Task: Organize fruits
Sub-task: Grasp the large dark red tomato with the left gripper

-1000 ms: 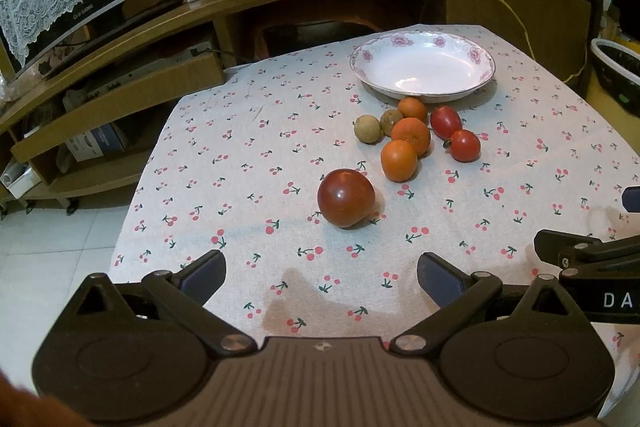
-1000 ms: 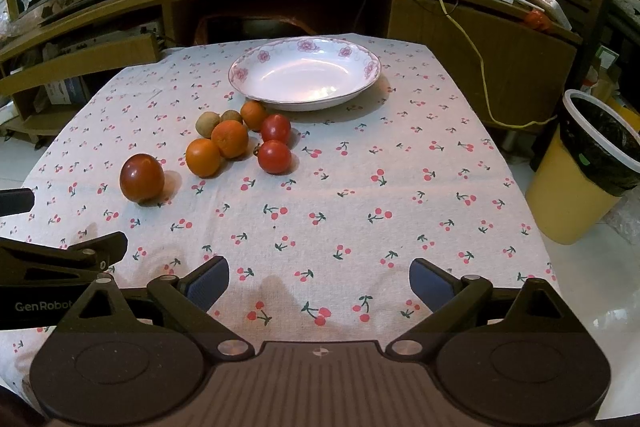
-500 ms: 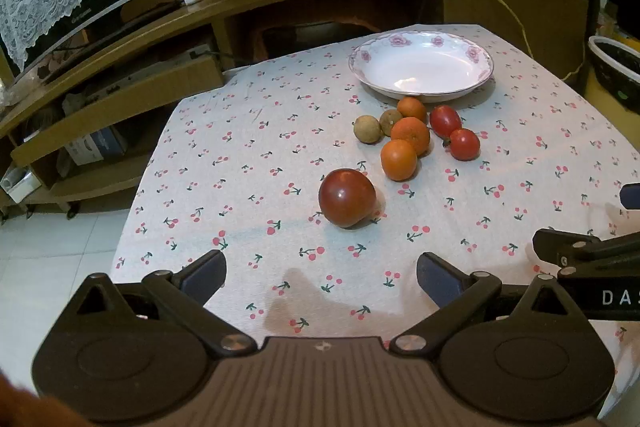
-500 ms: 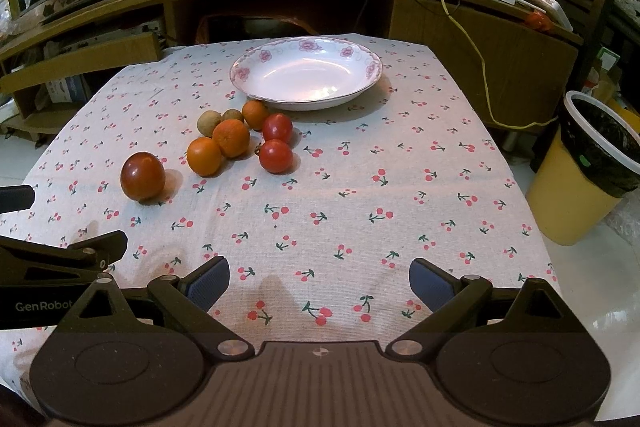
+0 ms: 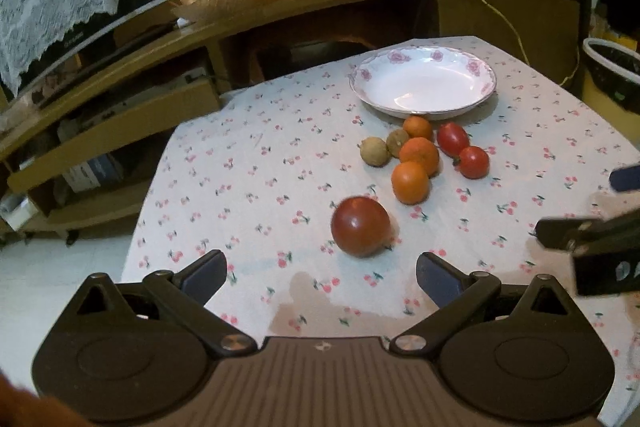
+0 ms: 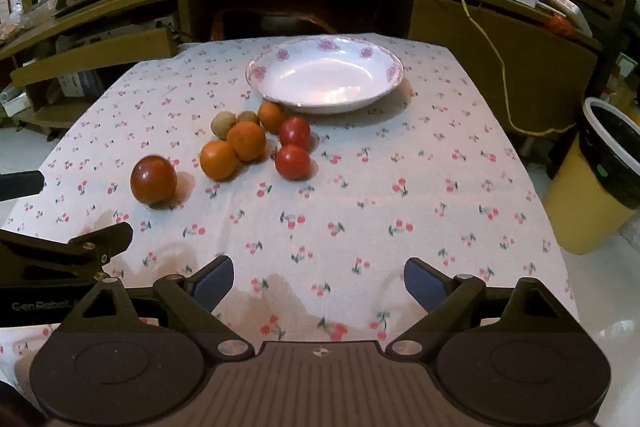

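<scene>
Both tongs hover low over the near edge of the counter (image 6: 460, 163), which is covered in a cherry-print cloth. Left tongs (image 5: 320, 273): spread wide, holding nothing. Right tongs (image 6: 318, 277): likewise wide apart, nothing held.

Fruit positions:
- Large dark-red tomato (image 5: 360, 226) sits alone, just ahead of the left tongs, toward the near-left part of the counter.
- Cluster just in front of the plate: three oranges (nearest one (image 5: 411, 183)), two small red tomatoes (image 5: 473, 161), two small brownish round fruits (image 5: 375, 152). Several touch each other.
- Flowered plate (image 5: 486, 83) sits at the far edge, holding nothing so far. Likely the destination, though the task does not say.

Task not started, judging from the bare plate.

Handling estimate:
- Large tomato: smooth, glossy skin, probably slippery and soft under pressure. Take it across its widest middle with a gentle squeeze; too hard a pinch may bruise or split it. Round, so it may roll if nudged off-centre.
- Oranges: firmer, dimpled rind, better grip, tolerate more force.
- Small tomatoes and brown fruits: light, easily knocked; the tight cluster leaves little room for a pad between neighbours, so outer pieces look easiest first.

Plate is ceramic by appearance; lower fruit in, do not drop.
</scene>
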{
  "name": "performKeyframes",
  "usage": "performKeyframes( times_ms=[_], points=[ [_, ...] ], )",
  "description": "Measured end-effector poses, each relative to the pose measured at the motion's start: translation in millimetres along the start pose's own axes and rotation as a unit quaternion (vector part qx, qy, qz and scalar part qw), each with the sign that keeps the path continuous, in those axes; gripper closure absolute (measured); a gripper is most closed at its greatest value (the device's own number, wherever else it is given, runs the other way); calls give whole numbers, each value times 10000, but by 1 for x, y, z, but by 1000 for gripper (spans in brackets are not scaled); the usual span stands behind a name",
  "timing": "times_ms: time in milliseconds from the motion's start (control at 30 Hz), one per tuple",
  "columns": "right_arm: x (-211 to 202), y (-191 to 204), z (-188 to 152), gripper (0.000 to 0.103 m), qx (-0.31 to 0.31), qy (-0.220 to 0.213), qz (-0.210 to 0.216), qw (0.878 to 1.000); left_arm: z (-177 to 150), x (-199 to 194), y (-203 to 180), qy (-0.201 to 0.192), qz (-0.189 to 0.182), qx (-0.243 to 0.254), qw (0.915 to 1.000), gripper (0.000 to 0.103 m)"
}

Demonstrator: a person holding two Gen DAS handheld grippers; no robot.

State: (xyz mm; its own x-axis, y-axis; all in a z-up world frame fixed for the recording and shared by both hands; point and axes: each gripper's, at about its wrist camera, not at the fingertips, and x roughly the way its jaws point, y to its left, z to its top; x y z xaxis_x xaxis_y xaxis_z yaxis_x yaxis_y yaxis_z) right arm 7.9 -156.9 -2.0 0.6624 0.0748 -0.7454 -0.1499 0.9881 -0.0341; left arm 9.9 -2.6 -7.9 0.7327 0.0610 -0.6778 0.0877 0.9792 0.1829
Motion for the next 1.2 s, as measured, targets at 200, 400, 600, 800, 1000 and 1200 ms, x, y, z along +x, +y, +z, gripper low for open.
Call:
performKeyframes(
  times_ms=[200,400,600,800,1000,1200],
  points=[
    [10,-9,21,13,-98,-70,219,9997,12,18,-4,49,-19,312,9995,0],
    [35,-9,38,23,-480,-30,479,9977,18,37,-11,69,-94,538,9985,0],
    [59,-7,52,27,-802,2,519,9954,19,52,-10,66,-161,503,9986,5],
    [78,-10,57,42,-787,225,622,9947,15,64,-8,219,-313,427,9984,24],
    [83,-4,57,56,-929,344,726,9924,16,64,-6,247,-575,281,9976,44],
    [80,-3,56,78,-950,379,868,9910,19,64,-7,339,-780,239,9961,56]
  ],
)
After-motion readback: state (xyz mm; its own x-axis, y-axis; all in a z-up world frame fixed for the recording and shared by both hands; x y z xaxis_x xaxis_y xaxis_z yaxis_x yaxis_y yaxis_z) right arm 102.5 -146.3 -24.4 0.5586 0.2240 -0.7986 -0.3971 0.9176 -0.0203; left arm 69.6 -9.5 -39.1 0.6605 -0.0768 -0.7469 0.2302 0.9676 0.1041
